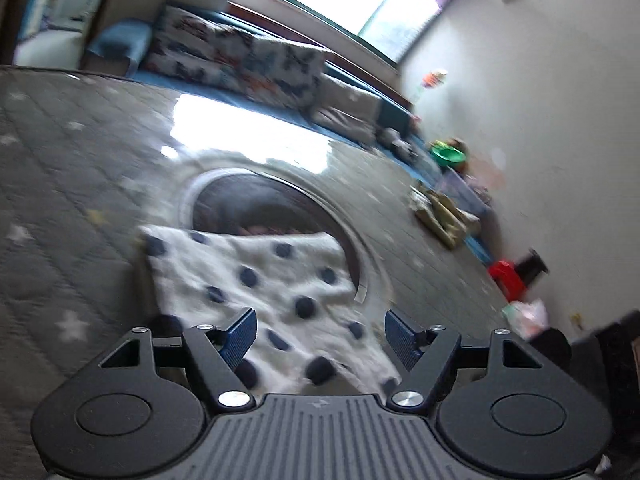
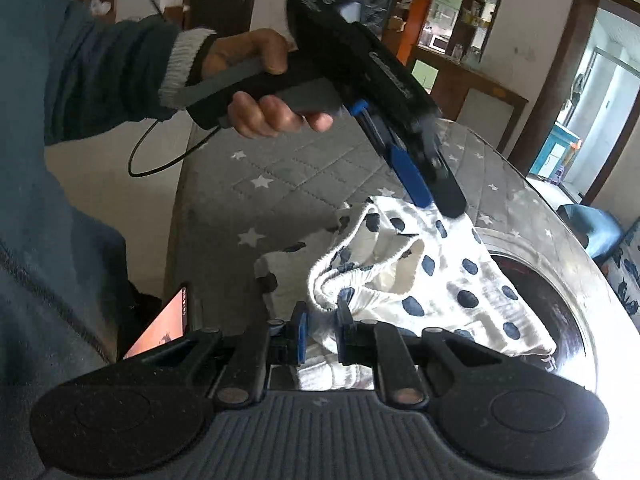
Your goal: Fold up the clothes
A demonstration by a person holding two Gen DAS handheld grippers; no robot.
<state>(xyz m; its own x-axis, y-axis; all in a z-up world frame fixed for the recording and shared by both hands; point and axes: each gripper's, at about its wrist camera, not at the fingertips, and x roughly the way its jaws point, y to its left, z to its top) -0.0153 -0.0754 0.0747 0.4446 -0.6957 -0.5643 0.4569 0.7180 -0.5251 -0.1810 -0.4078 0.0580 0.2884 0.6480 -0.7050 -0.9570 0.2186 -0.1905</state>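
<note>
Garment: white cloth with navy polka dots [image 2: 420,276], bunched on grey star-print quilted mattress [image 1: 72,168].
Left tool [image 1: 320,330]: spread wide above it.
Right tool [image 2: 322,330]: narrow, pinching its elastic hem.

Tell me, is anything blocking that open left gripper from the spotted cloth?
Nothing visible. The left gripper hangs open right over the spotted cloth, with only air between its fingers and the fabric. The right gripper has the cloth's elastic edge between its fingers. The cloth lies on the grey mat, partly over a round basin.

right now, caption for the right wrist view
Right tool pinches the dotted cloth while the open left tool hovers above.
</note>
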